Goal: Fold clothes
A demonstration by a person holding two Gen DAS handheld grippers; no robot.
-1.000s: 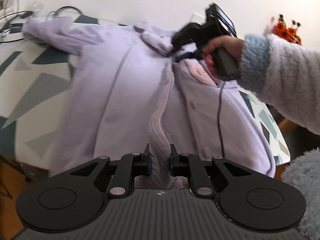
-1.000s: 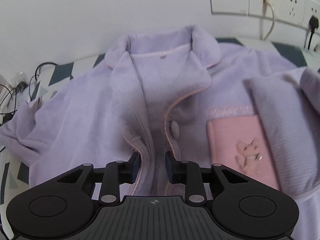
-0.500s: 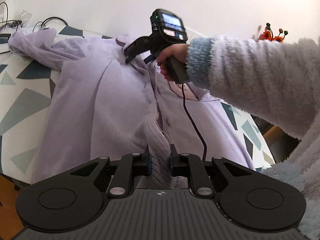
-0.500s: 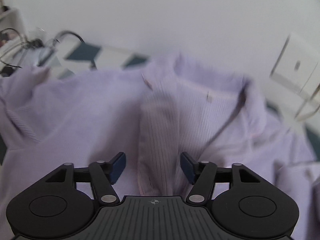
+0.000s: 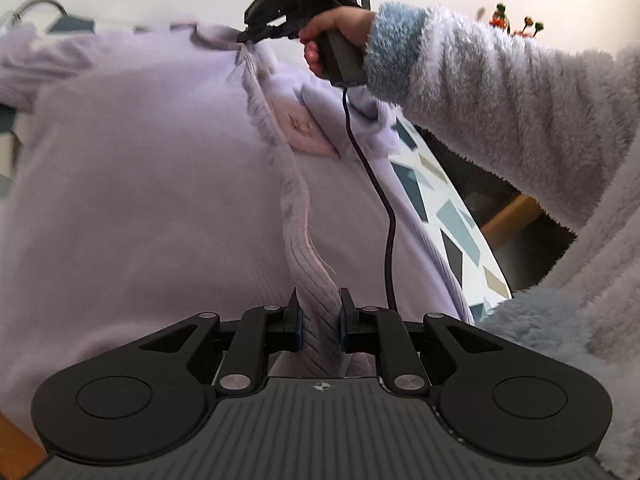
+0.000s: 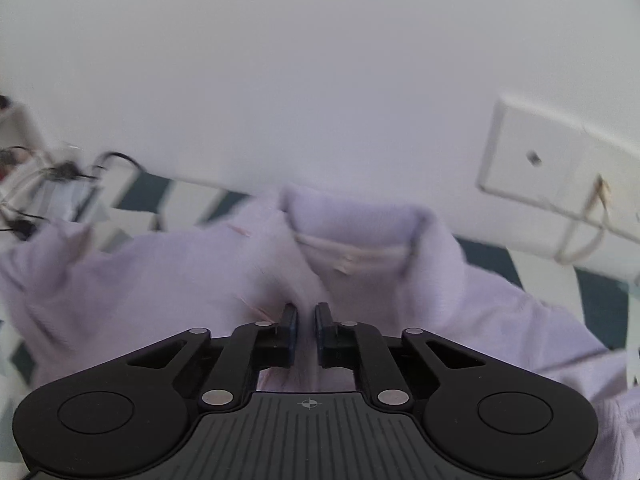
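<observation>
A lilac fleece pyjama top (image 5: 140,200) lies on a table with a patterned cloth (image 5: 452,216), its pink chest pocket (image 5: 308,132) showing. My left gripper (image 5: 319,312) is shut on the ribbed front edge near the hem. Seen in the left wrist view, my right gripper (image 5: 246,38) pinches the same front edge up by the collar. In the right wrist view, the right gripper (image 6: 306,320) has its jaws closing with lilac cloth between the pads, just below the collar (image 6: 352,224). That view is blurred.
A fluffy sleeve (image 5: 500,92) and the right gripper's black cable (image 5: 386,220) cross above the top. Wall sockets (image 6: 532,152) sit behind the collar, loose cables (image 6: 48,172) lie at the table's far left, and orange flowers (image 5: 512,24) stand at the far right.
The right gripper left the chest area, opened wide, moved up to the collar and closed on the front edge there. The left gripper kept its hold and shifted sideways, stretching the edge between them.
</observation>
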